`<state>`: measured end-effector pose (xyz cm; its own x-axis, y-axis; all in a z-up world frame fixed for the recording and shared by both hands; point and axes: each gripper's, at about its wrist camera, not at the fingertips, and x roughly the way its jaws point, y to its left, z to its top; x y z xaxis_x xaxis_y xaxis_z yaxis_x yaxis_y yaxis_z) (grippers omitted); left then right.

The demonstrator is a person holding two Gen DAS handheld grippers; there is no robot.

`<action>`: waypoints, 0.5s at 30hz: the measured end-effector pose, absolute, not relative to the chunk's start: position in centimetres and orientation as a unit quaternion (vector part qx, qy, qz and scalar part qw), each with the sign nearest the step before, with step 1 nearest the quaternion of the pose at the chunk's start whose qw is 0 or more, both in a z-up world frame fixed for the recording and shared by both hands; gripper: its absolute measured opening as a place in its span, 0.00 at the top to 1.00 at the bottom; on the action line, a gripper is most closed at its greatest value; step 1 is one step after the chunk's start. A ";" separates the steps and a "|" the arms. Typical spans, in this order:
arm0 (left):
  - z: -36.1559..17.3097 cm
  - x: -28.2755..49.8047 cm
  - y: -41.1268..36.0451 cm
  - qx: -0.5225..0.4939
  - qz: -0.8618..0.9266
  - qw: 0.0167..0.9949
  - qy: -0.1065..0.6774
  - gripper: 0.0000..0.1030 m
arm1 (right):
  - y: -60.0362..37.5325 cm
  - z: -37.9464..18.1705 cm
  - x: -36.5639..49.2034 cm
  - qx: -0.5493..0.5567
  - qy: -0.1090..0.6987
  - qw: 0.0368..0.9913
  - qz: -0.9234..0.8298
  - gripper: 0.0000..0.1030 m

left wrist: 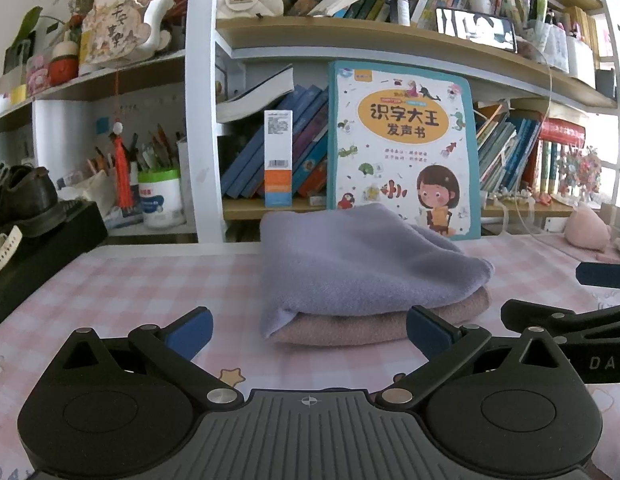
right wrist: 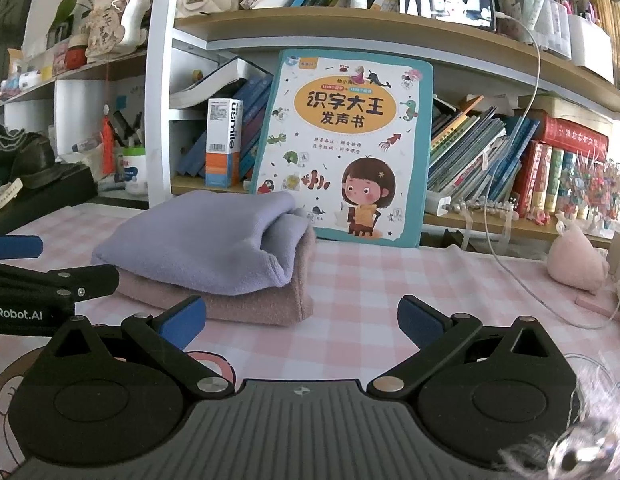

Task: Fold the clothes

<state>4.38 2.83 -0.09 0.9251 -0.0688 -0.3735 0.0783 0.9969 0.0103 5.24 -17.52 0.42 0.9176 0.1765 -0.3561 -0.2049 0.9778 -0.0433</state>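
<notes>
Even daylight enters from the right, overexposing the right edge in both views; fisheye distortion bows the shelves, corners vignette black, and the lower-right corner of the right view blurs

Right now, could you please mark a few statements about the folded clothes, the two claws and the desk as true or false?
1. The lavender garment lies folded on top of the pink garment. True.
2. The left claw is clamped on the pile. False: its fingers are spread apart, holding nothing, short of the pile.
3. The right claw is open and empty. True.
4. The picture book lies flat on the checked tablecloth. False: it stands upright, leaning against the shelves behind the pile.
5. The pink plush toy sits on top of the clothes. False: it rests on the desk, apart from the pile.
</notes>
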 end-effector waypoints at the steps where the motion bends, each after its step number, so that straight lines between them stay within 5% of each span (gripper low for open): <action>1: -0.1 4.4 2.9 0.011 -0.037 0.981 0.191 0.00 | -17.5 0.4 5.2 -0.040 0.178 0.978 0.098 0.00; 15: -0.1 4.4 2.8 0.016 -0.033 0.981 0.190 0.00 | -17.6 0.4 5.4 -0.038 0.181 0.978 0.099 0.00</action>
